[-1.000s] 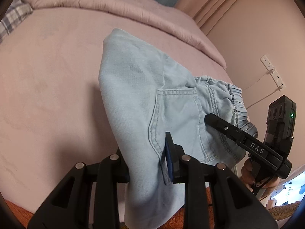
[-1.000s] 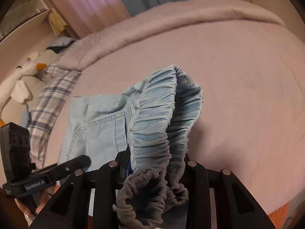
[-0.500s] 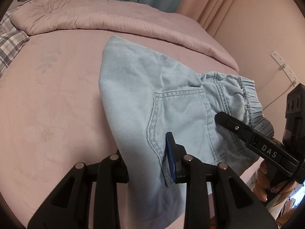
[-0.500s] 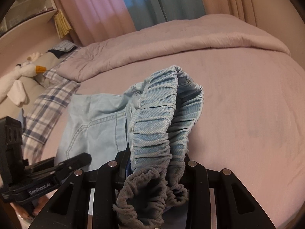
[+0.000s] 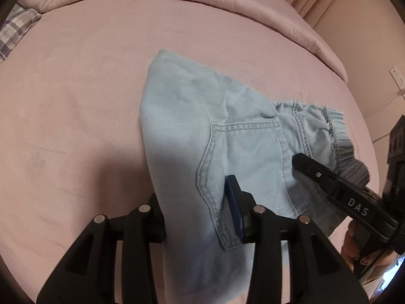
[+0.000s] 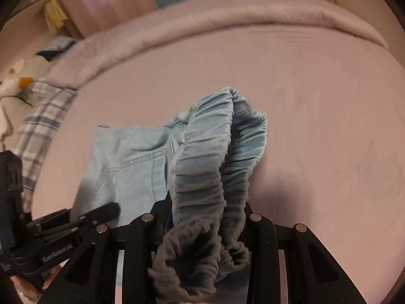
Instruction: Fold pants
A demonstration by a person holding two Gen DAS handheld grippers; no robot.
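Left gripper: matte black plastic, 2 angular fingers with triangular cutouts, 4 round silver screws across top, thin blue pad lining inner face of one finger. Seen from right wrist view, its side bears white "GenRobot.AI" lettering.

Right gripper: same black build, 4 silver screws. From left wrist view, long black finger with small screw and white "DAS" marking; boxy dark housing behind marking; bare skin of hand just below marking.

Light was dim and warm; soft shadows fell across the bed; fisheye edges curved, right view slightly blurred.
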